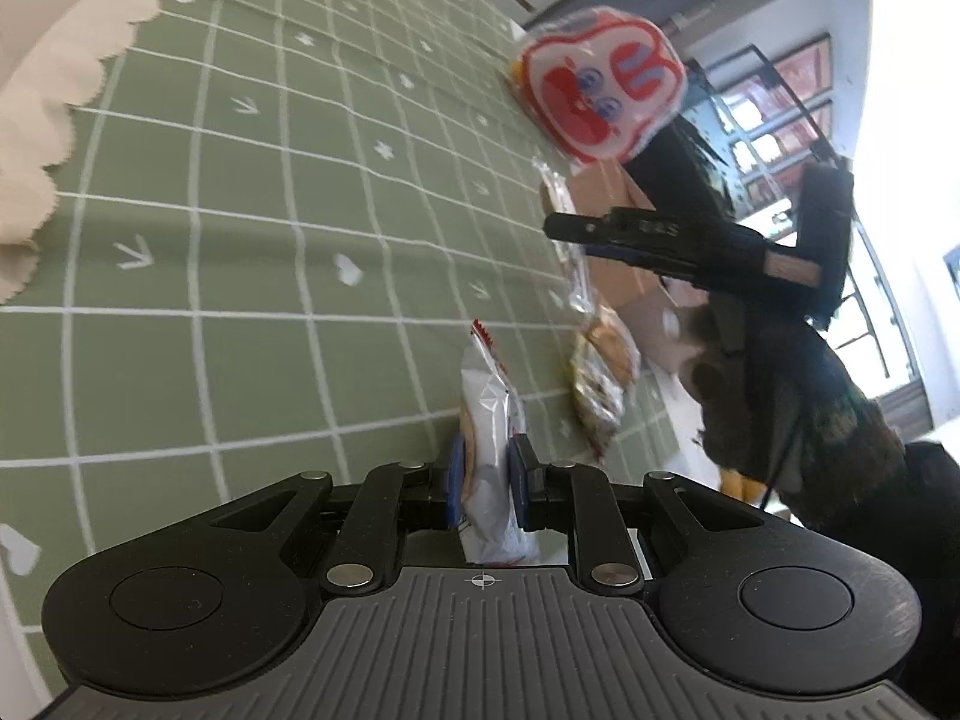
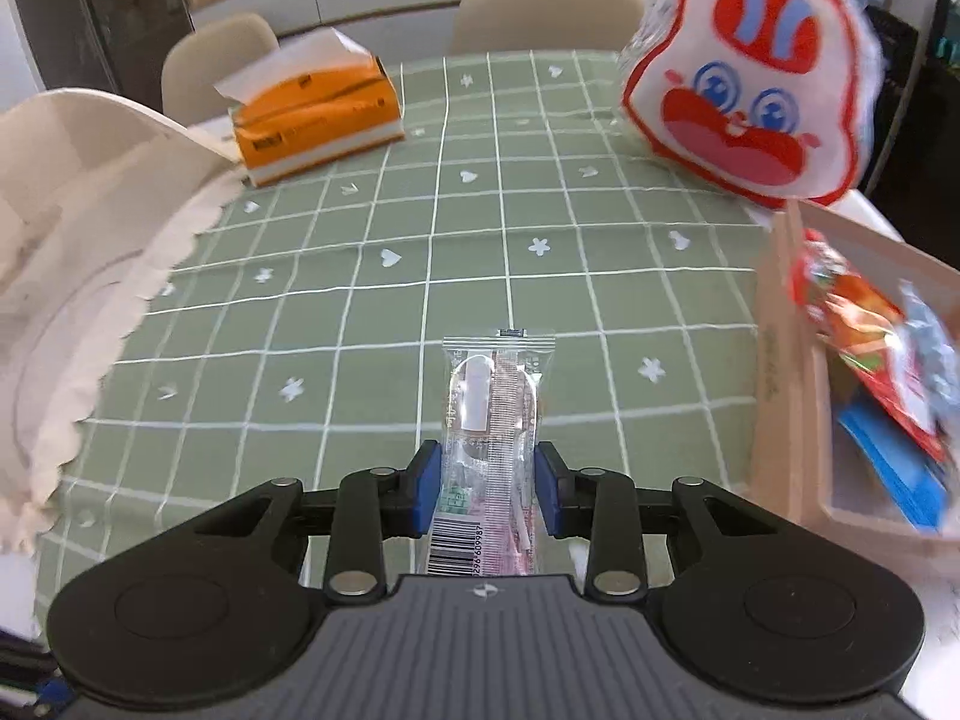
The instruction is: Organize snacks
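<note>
1. The left hand-held gripper (image 1: 487, 483) is clamped narrow on a white snack packet (image 1: 489, 420), its blue pads (image 1: 456, 480) pressing both sides; the packet sticks out ahead of the fingers over the green checked worktop (image 1: 240, 240).
2. The right hand-held gripper (image 2: 487, 489) holds a clear snack bar wrapper (image 2: 495, 414) lengthwise between its blue pads (image 2: 427, 486), barcode end nearest the camera and the far end pointing out over the worktop (image 2: 420, 240).
3. Seen from the left wrist, the right hand-held gripper (image 1: 600, 228) appears ahead and to the right, with a hand (image 1: 708, 354) behind it.
4. A bag with a red and white rabbit face (image 2: 750, 96) sits ahead and to the right of the right hand-held gripper; the same bag (image 1: 600, 84) shows far ahead of the left one.
5. A beige box (image 2: 792, 372) lies just right of the right hand-held gripper, with red and blue snack packets (image 2: 870, 348) inside.
6. More wrapped snacks (image 1: 600, 372) lie on the worktop ahead and right of the left hand-held gripper.
7. An orange tissue box (image 2: 312, 120) stands far ahead to the left of the right hand-held gripper.
8. A scalloped cream cloth (image 2: 90, 270) lies to its left.
</note>
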`<state>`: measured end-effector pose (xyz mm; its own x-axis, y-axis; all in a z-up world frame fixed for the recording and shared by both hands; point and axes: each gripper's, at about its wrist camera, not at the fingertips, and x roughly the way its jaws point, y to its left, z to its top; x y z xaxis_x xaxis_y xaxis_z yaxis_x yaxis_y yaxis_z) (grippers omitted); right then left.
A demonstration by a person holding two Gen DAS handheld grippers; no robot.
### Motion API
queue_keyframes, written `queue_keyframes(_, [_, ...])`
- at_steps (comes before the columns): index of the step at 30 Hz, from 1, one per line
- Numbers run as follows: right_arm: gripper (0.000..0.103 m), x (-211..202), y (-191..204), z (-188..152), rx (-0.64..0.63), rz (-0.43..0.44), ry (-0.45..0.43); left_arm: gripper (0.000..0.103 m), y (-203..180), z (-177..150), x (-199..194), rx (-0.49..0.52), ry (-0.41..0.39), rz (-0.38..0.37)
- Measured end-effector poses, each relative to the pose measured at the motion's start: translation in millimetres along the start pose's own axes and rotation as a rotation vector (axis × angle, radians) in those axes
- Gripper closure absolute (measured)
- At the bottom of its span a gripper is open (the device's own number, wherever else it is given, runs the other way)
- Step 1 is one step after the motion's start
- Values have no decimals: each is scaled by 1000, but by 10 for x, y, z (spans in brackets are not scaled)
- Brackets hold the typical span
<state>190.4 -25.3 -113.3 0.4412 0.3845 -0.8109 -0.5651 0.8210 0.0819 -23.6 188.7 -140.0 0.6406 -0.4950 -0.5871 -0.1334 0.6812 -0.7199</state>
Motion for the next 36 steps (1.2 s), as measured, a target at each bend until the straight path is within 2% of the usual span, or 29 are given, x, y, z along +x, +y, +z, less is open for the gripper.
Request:
queue_keyframes(9, [70, -844, -157, -591, 39, -71, -51, 85, -389, -86, 142, 71, 63, -90])
queue_keyframes(17, [70, -1166, -472, -1056, 86, -126, -43, 88, -802, -140, 452, 128, 116, -131])
queue_keyframes(24, [70, -1456, -713, -1283, 108, -134, -110, 88, -1208, -78, 775, 175, 167, -141])
queue_keyframes(28, [70, -1523, -924, -1410, 148, -133, -117, 88, -1436, -28, 961, 248, 186, -104])
queue_keyframes(31, [70, -1444, -1026, -1576, 157, -129, -76, 88, -1432, -83, 993, 290, 177, -2])
queue_keyframes(33, [70, -1353, -1056, -1684, 163, -122, -47, 88, -1373, -126, 989, 276, 181, 50])
queue_keyframes(36, [61, -1236, -1005, -1796, 133, -88, -1, 85, -1356, -253, 952, 331, 193, 116])
